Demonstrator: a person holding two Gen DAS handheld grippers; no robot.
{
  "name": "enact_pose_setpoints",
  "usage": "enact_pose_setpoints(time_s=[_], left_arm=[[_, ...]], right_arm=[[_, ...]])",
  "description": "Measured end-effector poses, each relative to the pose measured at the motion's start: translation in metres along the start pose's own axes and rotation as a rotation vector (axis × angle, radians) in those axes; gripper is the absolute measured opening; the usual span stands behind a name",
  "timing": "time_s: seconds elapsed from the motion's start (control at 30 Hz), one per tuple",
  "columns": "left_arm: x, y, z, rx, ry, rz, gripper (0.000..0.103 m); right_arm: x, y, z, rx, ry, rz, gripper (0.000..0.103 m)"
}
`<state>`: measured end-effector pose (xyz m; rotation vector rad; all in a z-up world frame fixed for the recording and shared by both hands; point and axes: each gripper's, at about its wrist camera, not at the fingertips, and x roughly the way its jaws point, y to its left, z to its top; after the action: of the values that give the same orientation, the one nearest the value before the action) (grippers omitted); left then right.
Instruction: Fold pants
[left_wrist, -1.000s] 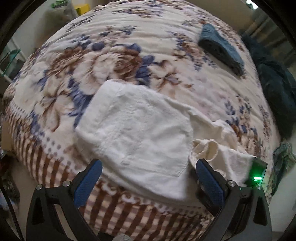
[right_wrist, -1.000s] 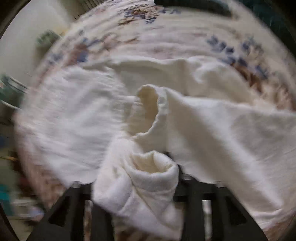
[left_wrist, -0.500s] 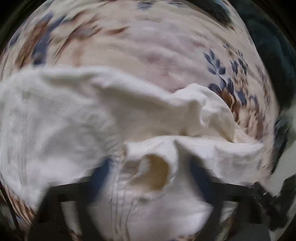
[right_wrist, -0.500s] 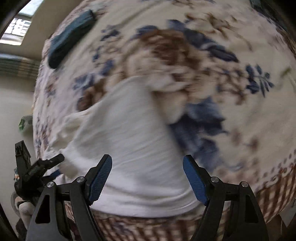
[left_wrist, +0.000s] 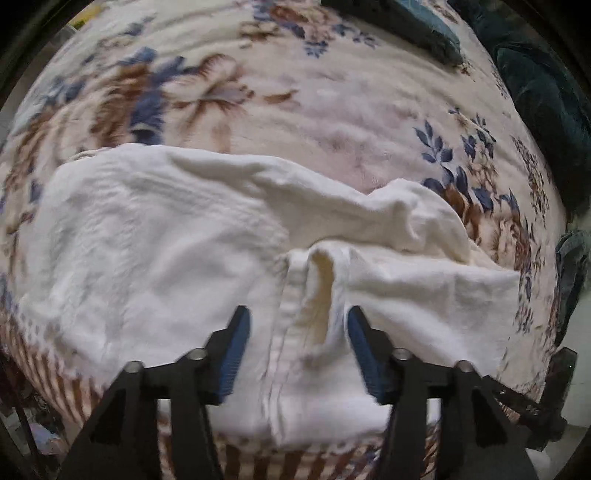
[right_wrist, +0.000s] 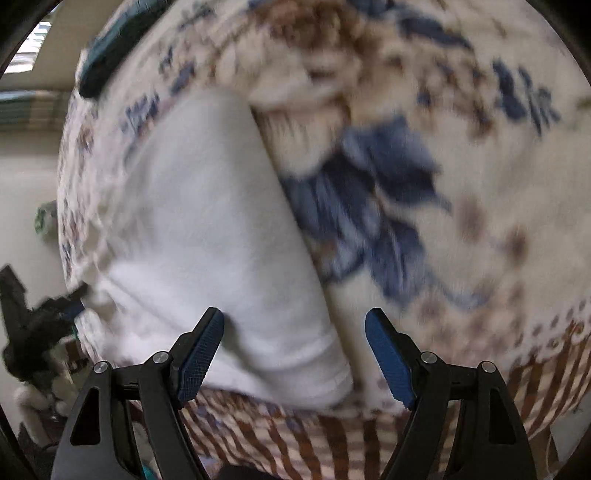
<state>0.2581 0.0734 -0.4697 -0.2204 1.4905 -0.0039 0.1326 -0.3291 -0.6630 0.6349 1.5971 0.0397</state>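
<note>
Well, the white pants (left_wrist: 155, 251) lie folded over on the flowery blanket (left_wrist: 332, 110) by its near edge. Left gripper (left_wrist: 297, 343), jaws just reopening, straddles a bunched ridge without pinching it; right gripper (right_wrist: 293, 354) hangs released over the corner. Tidying and another fold probably remain.

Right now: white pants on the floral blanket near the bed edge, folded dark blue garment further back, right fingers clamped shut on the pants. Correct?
One error: the right gripper is not clamped. The right wrist view shows its blue fingers standing apart, open, over the corner of the white pants. The rest holds: the pants lie on the floral blanket near the edge, with the folded dark blue garment further back.
</note>
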Motion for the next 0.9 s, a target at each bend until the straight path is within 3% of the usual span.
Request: enact_pose_setpoints(time_s=[0.1,0.2,0.3,0.37,0.4,0.43,0.47,0.5,0.6,0.67,0.73,0.83,0.9], left_arm=[[0.008,0.000,-0.025,0.043,0.056,0.096,0.065],[0.008,0.000,-0.043,0.015,0.093,0.090,0.065],[-0.001,-0.012,-0.053,0.030,0.054,0.045,0.065],[0.014,-0.020,-0.059,0.052,0.086,0.070,0.065],[0.020,-0.019,-0.062,0.047,0.092,0.072,0.062],[0.026,-0.018,-0.065,0.045,0.092,0.065,0.051],[0.031,-0.017,-0.068,0.063,0.087,0.094,0.029],[0.031,-0.012,-0.071,0.068,0.076,0.100,0.021],[0.026,0.012,-0.078,0.010,0.078,0.034,0.022],[0.021,0.019,-0.082,-0.017,0.068,-0.009,0.024],[0.019,0.024,-0.085,-0.029,0.064,-0.025,0.024],[0.021,0.041,-0.095,-0.068,0.057,-0.045,0.025],[0.023,0.047,-0.094,-0.088,0.049,-0.052,0.025]], right_arm=[[0.015,-0.009,-0.019,-0.019,0.084,-0.056,0.081],[0.021,-0.014,-0.031,-0.027,0.155,-0.083,0.081],[0.003,-0.008,-0.026,-0.018,0.115,-0.053,0.081],[-0.018,0.000,-0.012,-0.011,0.052,-0.003,0.081],[-0.025,0.007,-0.003,-0.017,0.028,0.012,0.081],[-0.029,0.016,0.008,-0.035,0.012,0.017,0.081],[-0.031,0.022,0.017,-0.049,0.003,0.013,0.082],[-0.032,0.033,0.030,-0.069,-0.015,0.001,0.081],[-0.035,0.060,0.053,-0.108,-0.025,0.002,0.081],[-0.039,0.098,0.065,-0.210,-0.006,0.082,0.082],[-0.027,0.146,0.064,-0.365,0.060,0.107,0.081],[0.012,0.234,0.058,-0.687,0.181,0.057,0.081],[0.040,0.276,0.054,-0.870,0.219,-0.049,0.081]])
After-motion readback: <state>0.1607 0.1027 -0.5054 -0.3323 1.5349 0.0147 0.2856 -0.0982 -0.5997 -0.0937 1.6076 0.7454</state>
